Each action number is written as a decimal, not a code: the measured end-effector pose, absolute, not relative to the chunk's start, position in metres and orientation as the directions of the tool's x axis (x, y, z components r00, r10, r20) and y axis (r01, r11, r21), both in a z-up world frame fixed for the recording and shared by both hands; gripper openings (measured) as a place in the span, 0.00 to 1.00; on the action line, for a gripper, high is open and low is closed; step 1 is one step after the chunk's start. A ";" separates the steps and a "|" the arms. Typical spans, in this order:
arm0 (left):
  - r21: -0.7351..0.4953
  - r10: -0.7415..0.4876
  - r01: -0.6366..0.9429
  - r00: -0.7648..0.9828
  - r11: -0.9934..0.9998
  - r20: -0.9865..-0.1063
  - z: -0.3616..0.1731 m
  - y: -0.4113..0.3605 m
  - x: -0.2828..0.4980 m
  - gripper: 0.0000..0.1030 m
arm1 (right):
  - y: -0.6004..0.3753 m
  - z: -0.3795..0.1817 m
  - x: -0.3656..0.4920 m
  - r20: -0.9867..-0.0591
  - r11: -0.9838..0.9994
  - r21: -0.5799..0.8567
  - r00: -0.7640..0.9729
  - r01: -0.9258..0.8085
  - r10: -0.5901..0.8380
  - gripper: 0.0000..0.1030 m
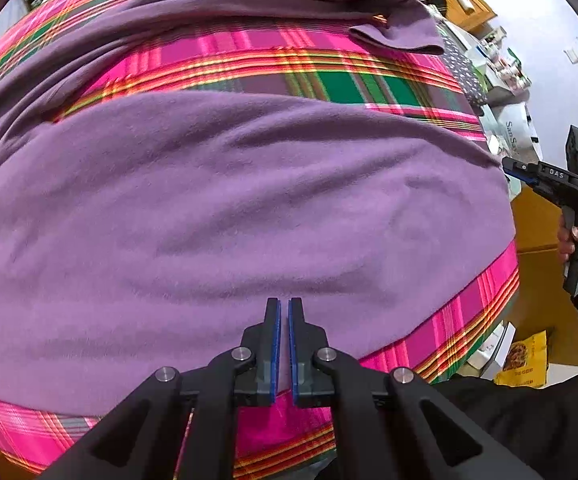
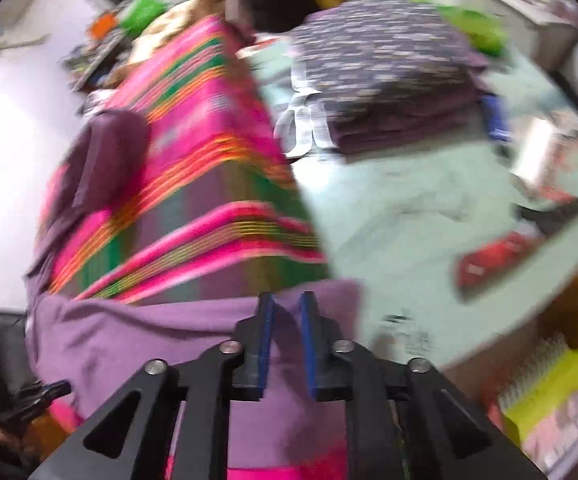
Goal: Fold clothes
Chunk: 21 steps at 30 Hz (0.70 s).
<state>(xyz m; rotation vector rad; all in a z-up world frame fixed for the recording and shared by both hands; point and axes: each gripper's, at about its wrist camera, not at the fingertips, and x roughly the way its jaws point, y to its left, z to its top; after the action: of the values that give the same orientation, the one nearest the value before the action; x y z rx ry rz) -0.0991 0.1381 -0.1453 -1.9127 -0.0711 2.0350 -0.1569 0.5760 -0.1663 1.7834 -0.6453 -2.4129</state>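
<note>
Two grippers work over one purple garment [image 1: 229, 208], which lies spread across a bright pink plaid cloth [image 1: 273, 60] covering the bench. At the left, the left gripper [image 1: 283, 308] hovers over the garment's near hem, its blue-padded fingers [image 1: 275, 344] drawn almost together with only a thin slit between them; nothing appears to be caught in that slit, though whether the tips touch the fabric is hard to tell. Farther back, a folded-over band of the same garment crosses the plaid, with a sleeve end [image 1: 397, 38] lying loose toward the far right.

At the right, the right gripper [image 2: 287, 304] sits at the garment's right edge, its fingers [image 2: 267, 336] somewhat apart with purple cloth showing between them. That view is smeared, so I cannot tell whether they pinch the cloth. Beyond it stands a stack of folded clothes [image 2: 389, 92] on a pale sheet.

The main risk I see is an uneven lift: if only the right side has cloth, the garment would skew and wrinkle. The plaid cloth could also get pinched and dragged along with the hem.
</note>
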 end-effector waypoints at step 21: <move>-0.252 0.257 -0.072 -0.072 -0.965 -0.964 -0.146 0.105 -0.083 0.02 | 0.475 -0.137 -0.194 -0.869 -0.923 0.370 -0.313 0.102 -0.383 0.16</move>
<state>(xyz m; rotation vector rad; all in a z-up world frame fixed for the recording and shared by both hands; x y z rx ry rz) -0.0831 0.1054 -0.1463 -1.9711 -0.2016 2.1391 -0.1942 0.4752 -0.1372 1.6261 -0.3564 -2.2983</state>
